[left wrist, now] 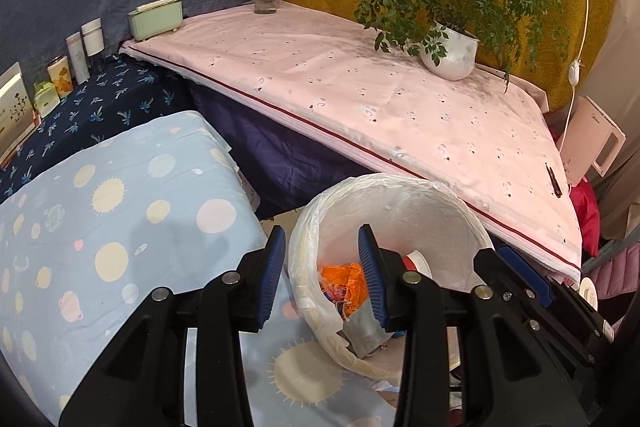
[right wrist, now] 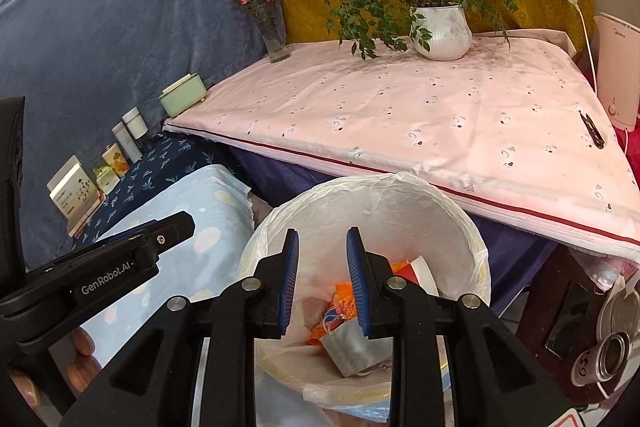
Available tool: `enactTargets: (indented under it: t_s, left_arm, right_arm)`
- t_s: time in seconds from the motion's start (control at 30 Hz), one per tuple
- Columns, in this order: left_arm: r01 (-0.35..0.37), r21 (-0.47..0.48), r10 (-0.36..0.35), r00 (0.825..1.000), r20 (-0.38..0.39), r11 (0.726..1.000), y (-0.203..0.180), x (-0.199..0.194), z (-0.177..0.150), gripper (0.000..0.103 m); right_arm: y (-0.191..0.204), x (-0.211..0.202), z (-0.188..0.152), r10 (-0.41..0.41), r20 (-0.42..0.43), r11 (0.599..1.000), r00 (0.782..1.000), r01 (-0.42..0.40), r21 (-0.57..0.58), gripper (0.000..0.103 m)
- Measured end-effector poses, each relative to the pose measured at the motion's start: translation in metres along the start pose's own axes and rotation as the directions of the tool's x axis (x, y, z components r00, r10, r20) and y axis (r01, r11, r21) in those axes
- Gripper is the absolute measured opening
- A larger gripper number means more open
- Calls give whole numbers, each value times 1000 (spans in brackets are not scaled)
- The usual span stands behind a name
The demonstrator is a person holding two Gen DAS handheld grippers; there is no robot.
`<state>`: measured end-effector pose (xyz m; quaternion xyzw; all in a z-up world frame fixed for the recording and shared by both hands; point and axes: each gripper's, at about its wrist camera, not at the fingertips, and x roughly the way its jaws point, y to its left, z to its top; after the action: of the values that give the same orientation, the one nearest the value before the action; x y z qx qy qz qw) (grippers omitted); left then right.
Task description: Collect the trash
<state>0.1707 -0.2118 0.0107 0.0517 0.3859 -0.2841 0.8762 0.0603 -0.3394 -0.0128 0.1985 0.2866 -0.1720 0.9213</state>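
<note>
Pink-clothed table bears a white potted plant, flower vase, perhaps a clip

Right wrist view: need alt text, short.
The right gripper, jaws open and empty, hangs over a white lined trash bin holding an orange wrapper and a grey face mask. Behind it a pink-clothed table bears a potted plant and a flower vase; the left gripper shows at left.

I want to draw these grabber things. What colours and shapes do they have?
Both grippers, left gripper and right gripper, have chunky black plastic frames with round silver bolts. Their jaws carry blue ribbed pads that taper to points. In the right wrist view, the left gripper's black side shows white lettering, "GenRobot.AI".
</note>
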Motion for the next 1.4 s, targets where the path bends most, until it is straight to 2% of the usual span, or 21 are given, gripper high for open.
enactTargets:
  t_s: [0.27,0.37,0.47,0.6,0.73,0.87,0.93,1.1,1.17,1.2,1.27,1.33,1.4]
  left_arm:
    - [-12,-12,12,1000,8,1000,8,-9,-4,37]
    - [-20,-19,20,1000,14,1000,11,-14,-6,42]
    - [-28,-19,28,999,20,999,14,-20,-10,42]
    - [-38,-19,38,999,24,999,19,-28,-14,43]
    - [-53,-25,54,998,32,998,25,-37,-19,49]
    - [-73,-33,75,997,36,997,30,-44,-29,61]
    - [-83,-32,84,996,35,996,33,-47,-34,64]
    - [-101,-28,102,995,23,994,38,-51,-47,71]
    - [-113,-26,114,993,27,993,40,-54,-53,79]
    - [-120,-27,121,992,29,992,41,-56,-56,81]
    - [-127,-26,127,991,29,992,42,-58,-61,83]
    - [-138,-22,139,990,24,990,44,-59,-67,87]
    - [-155,-13,155,988,24,988,45,-61,-74,88]
  right_arm:
    - [8,-8,-2,1,3,1000,1000,-1,-15,27]
    - [11,-12,-2,3,7,1000,1000,-2,-25,27]
    - [14,-16,-3,3,7,999,1000,-3,-36,28]
    - [18,-23,-7,0,10,999,1000,1,-45,36]
    - [19,-29,-12,-10,3,998,1000,10,-57,43]
    - [21,-35,-19,-28,-7,997,1000,27,-75,51]
    - [22,-37,-22,-32,-8,996,999,32,-80,57]
    - [24,-43,-33,-47,-27,995,999,44,-94,61]
    - [24,-45,-36,-49,-35,994,998,46,-99,66]
    - [24,-47,-38,-52,-33,994,998,49,-99,70]
    - [24,-51,-41,-61,-23,993,998,58,-100,72]
    - [23,-53,-43,-72,-30,992,997,68,-104,87]
    - [21,-56,-45,-77,-29,992,997,74,-104,87]
